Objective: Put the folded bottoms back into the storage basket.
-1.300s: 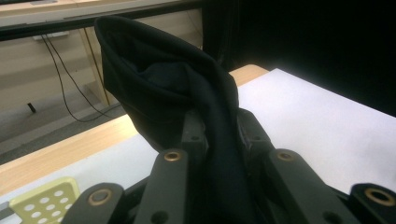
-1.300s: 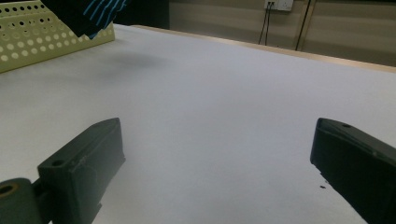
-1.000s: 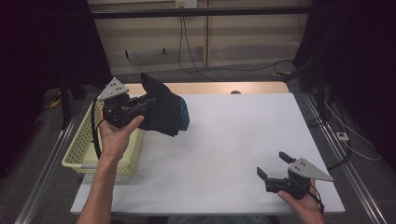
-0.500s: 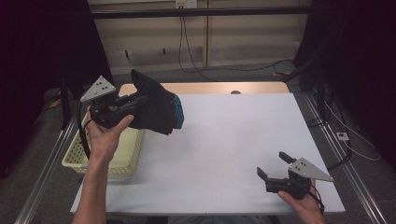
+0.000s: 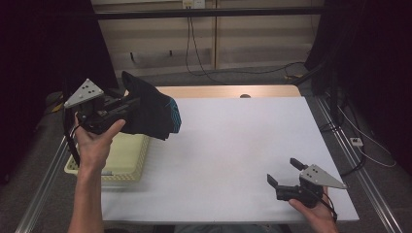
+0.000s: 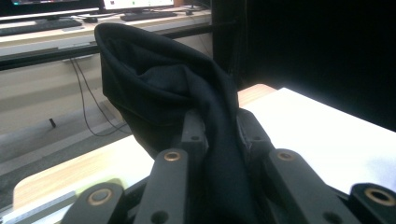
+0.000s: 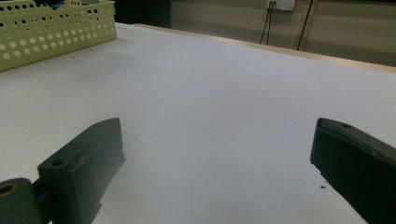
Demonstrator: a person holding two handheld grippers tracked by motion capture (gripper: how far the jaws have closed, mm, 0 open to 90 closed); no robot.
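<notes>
- Your left gripper [image 5: 127, 108] is clamped on the dark garment [image 5: 153, 114]; in the left gripper view the black cloth [image 6: 187, 116] runs down between the jaws, which are pressed in on it from both sides; the bulk of the fabric bunches up beyond the fingertips, with a teal patch at the end farthest from your hand.
- The garment hangs in the air, clear of any surface; below and just behind your left fingers sits the yellow perforated basket [image 5: 127, 162] at the left edge of the white table [image 5: 233, 145]; whether anything else lies in the basket I cannot tell.
- Judging by this, the pick-up is done and the cloth is lifted out; what is left is to carry it across and lay it on the open table ahead of your fingertips.
- Your right gripper [image 5: 284, 174] rests low near the table's near right corner, well apart from the garment; its jaws stand wide apart with nothing between them; in the right gripper view bare white tabletop lies between the fingers [image 7: 88, 161], and the basket [image 7: 56, 28] shows far beyond the left one.
- The right hand has no part in the hold yet; it looks ready to help spread or fold once the cloth is down.
</notes>
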